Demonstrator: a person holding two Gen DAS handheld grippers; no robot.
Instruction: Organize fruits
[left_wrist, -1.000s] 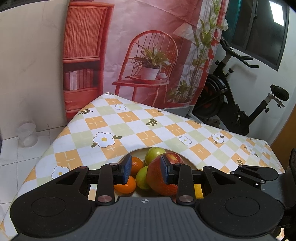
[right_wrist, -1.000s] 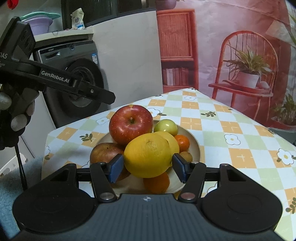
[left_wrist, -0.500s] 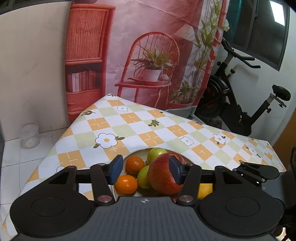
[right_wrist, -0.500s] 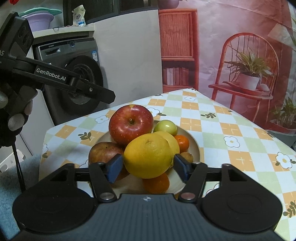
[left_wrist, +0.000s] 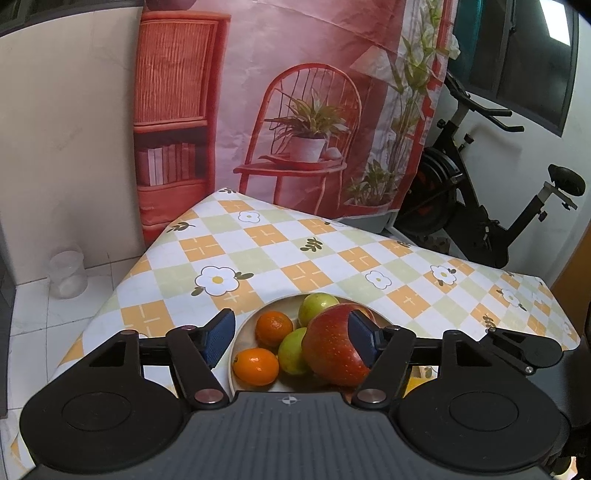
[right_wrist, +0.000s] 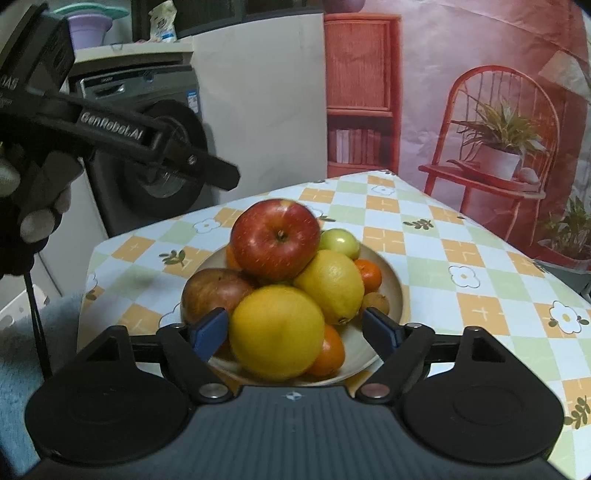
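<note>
A beige plate (right_wrist: 397, 284) on the checked tablecloth holds a pile of fruit. A red apple (right_wrist: 275, 240) sits on top, with a darker apple (right_wrist: 210, 291), a big orange (right_wrist: 277, 332), a lemon (right_wrist: 330, 286), a green fruit (right_wrist: 340, 242) and small tangerines (right_wrist: 369, 273). My right gripper (right_wrist: 295, 332) is open, its fingers either side of the big orange and apart from it. My left gripper (left_wrist: 290, 338) is open above the plate (left_wrist: 242, 332); the red apple (left_wrist: 334, 349) rests on the pile beside its right finger. Tangerines (left_wrist: 255, 365) and green fruits (left_wrist: 317, 302) lie between the fingers.
The table (left_wrist: 258, 254) has edges close on the left and far side. A washing machine (right_wrist: 147, 147) stands behind it in the right wrist view. An exercise bike (left_wrist: 480, 206) and a plastic jar (left_wrist: 68, 273) on the floor show in the left wrist view.
My left gripper opened and drew back up, leaving the red apple on top of the pile. My right gripper opened a little wider and rose slightly.
</note>
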